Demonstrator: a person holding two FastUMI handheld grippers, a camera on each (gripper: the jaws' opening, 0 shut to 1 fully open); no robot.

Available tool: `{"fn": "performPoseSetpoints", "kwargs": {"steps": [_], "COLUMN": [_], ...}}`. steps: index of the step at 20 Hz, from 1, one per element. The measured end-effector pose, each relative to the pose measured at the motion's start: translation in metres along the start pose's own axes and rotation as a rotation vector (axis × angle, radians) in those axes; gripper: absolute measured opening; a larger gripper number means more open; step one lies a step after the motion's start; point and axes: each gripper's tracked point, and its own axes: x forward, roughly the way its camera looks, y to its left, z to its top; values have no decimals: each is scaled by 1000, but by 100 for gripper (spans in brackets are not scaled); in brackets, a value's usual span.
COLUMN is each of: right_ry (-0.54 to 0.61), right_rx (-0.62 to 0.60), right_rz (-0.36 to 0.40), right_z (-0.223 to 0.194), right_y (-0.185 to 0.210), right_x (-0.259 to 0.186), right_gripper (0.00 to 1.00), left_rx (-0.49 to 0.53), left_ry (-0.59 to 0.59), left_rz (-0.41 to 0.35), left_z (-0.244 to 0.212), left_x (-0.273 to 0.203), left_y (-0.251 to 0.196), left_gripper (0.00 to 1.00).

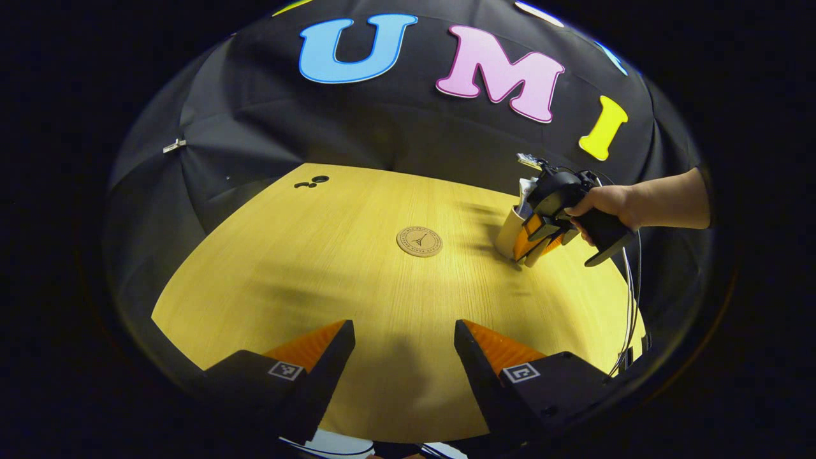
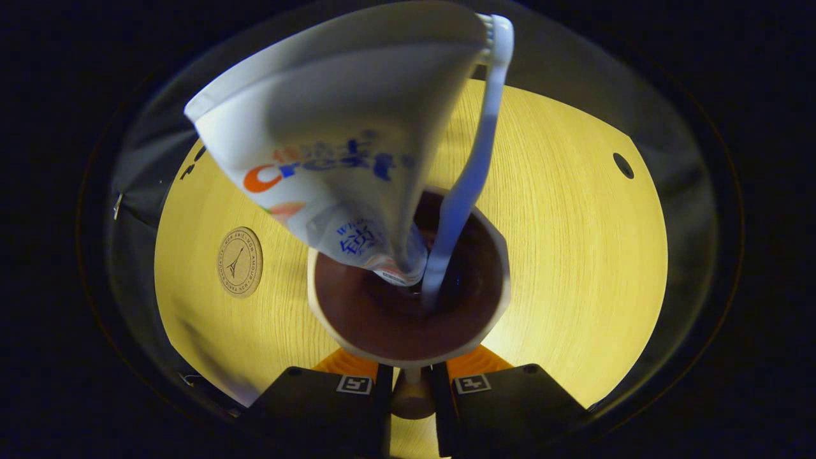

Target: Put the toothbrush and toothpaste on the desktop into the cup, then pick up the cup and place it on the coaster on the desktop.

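Right gripper (image 2: pixel 408 376) clamped on cup (image 2: pixel 491 248) handle.

A pale wooden table (image 1: pixel 357 274) with fine straight grain stands before a creased black cloth wall (image 1: pixel 268 115); small dark holes (image 1: pixel 312 182), possibly cable ports, mark its far corner, and thin cables (image 1: pixel 631 299) hang beside its edge.

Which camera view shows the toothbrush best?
The right gripper view: the toothbrush stands close up in the cup beside the toothpaste tube, its whole handle and head plain. The left gripper view shows the cup far off, with its contents too small to tell apart.
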Motion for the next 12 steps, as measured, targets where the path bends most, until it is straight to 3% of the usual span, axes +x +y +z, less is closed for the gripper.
{"fn": "performPoseSetpoints", "kwargs": {"steps": [6, 7, 8, 11, 12], "right_ry": [-53, -60, -67, -95, -99], "right_rx": [-48, -32, -27, -69, -74], "right_rz": [31, 51, 63, 64, 74], "right_z": [6, 10, 12, 20, 22], "right_y": [16, 23, 29, 45, 54], "right_x": [-14, -18, -22, -30, -32], "right_gripper": [30, 24, 30, 30, 30], "left_rx": [17, 19, 20, 15, 13], "left_ry": [15, 14, 13, 12, 8], "left_rz": [-18, -21, -23, -27, -27], "left_z": [-6, -6, -6, -7, -7], "left_x": [3, 3, 3, 2, 1], "left_y": [-7, -7, -7, -6, -5], "left_gripper": [97, 97, 98, 98, 92]}}
